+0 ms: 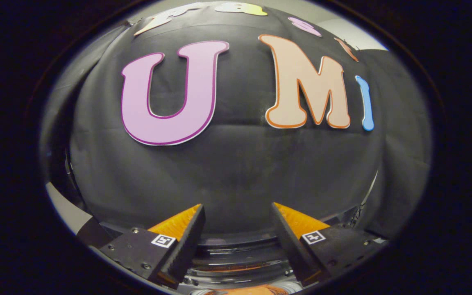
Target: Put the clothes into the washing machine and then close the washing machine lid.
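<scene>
tool (236,213) wide, holding nothing | shiny round washing machine drum rim (236,262) below fingers | advice: tilt down toward orange cloth (246,290)

The round, shiny-rimmed washing machine tub (236,266) lies open low and near, with orange cloth (244,290) bunched inside at its nearest part.

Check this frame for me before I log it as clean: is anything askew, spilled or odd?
Nothing stands out. The claw is open and holds nothing, its fingers spread apart, aimed at the booth's black cloth wall. Below and between them curves the washing machine rim, with something orange inside, too cropped to identify. No spill or damage is visible.
</scene>
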Available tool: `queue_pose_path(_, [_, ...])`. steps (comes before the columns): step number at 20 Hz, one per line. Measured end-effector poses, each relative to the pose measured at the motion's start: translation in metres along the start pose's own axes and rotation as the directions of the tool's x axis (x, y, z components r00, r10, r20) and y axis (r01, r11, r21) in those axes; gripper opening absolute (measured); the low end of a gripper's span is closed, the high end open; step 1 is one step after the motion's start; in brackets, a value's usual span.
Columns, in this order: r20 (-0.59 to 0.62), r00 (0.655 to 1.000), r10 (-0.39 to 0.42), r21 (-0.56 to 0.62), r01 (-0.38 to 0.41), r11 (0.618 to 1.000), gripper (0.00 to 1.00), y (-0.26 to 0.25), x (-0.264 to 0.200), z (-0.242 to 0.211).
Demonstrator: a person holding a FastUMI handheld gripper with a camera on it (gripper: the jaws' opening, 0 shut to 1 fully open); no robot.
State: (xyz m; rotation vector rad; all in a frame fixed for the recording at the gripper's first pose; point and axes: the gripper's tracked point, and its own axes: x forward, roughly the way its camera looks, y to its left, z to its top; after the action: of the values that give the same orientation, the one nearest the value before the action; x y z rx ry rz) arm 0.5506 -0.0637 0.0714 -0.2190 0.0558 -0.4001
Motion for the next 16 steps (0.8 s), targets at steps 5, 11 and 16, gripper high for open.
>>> queue_pose_path(5, [0.009, 1.0, -0.008, 0.004, 0.008, 1.0, 0.97, -0.004, -0.014, 0.0])
queue_pose_path(11, [0.03, 0.999, -0.014, 0.008, 0.014, 1.0, 0.97, -0.007, -0.033, -0.002])
queue_pose_path(16, [0.035, 0.999, -0.033, 0.005, 0.032, 0.999, 0.96, -0.008, -0.048, -0.004])
